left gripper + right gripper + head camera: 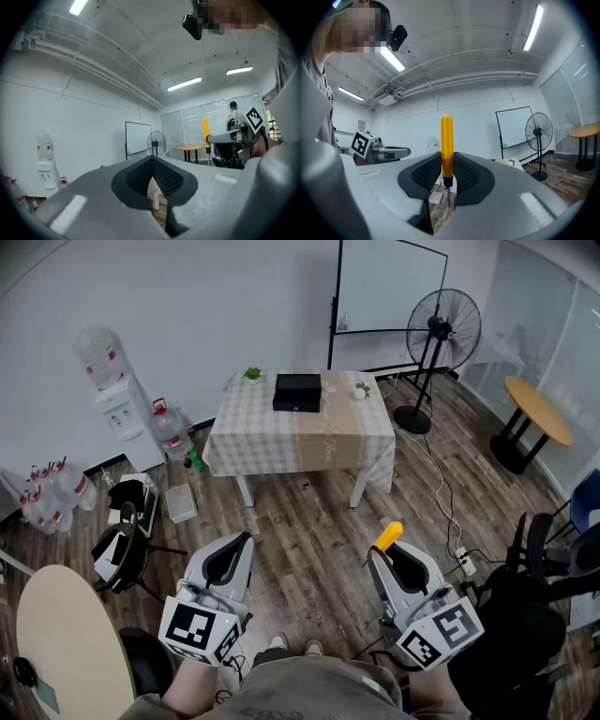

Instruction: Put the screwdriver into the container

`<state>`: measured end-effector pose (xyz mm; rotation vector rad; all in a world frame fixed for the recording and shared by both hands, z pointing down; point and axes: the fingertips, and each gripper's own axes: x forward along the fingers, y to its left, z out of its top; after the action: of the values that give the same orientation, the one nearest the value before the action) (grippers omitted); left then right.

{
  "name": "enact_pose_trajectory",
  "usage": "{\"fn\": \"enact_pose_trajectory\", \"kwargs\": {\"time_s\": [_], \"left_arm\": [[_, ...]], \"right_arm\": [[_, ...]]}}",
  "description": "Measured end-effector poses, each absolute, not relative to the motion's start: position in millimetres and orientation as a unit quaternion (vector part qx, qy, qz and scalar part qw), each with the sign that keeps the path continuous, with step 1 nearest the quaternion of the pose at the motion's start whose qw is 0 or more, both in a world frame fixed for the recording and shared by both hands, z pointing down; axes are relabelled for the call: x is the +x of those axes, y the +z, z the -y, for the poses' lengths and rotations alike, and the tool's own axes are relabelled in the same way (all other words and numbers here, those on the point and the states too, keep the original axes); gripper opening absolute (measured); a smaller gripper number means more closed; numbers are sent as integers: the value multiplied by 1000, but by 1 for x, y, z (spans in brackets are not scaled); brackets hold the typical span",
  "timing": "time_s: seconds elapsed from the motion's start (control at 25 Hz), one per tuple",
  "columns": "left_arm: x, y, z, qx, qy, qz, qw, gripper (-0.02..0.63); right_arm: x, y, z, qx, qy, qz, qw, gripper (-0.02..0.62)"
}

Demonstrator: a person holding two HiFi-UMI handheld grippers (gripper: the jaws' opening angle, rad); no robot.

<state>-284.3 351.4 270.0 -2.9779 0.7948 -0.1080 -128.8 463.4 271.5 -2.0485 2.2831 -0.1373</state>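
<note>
A screwdriver with a yellow handle stands upright between the pads of my right gripper, which is shut on it. In the right gripper view the handle rises above the jaws and the thin metal shaft points down below them. My left gripper is held low beside it, shut with nothing in it. A black box-like container sits on the checked tablecloth of the table, well ahead of both grippers across the wooden floor. The left gripper view also shows the screwdriver at the right.
A standing fan and a whiteboard are behind the table. A water dispenser and bottles line the left wall. A round wooden table is at lower left, black chairs at right, and a cable crosses the floor.
</note>
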Motion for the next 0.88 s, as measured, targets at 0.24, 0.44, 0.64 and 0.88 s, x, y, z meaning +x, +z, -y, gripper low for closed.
{"fn": "enact_pose_trajectory", "kwargs": {"time_s": [0.24,0.44,0.64,0.88], "left_arm": [[-279,273,-361,-966,-39,-256,23,0],[-263,270,-366,-967,-40,-250,18,0],[-250,274,-371,-968,-51,-246,24,0],[-238,280,-373,-968,-56,-244,22,0]], "right_arm": [[-120,270,-476,-670,-45,-739,56,107],[-108,272,-479,-673,-50,-736,58,107],[-97,278,-484,-671,-58,-737,59,107],[-83,289,-486,-674,-67,-733,58,107]]}}
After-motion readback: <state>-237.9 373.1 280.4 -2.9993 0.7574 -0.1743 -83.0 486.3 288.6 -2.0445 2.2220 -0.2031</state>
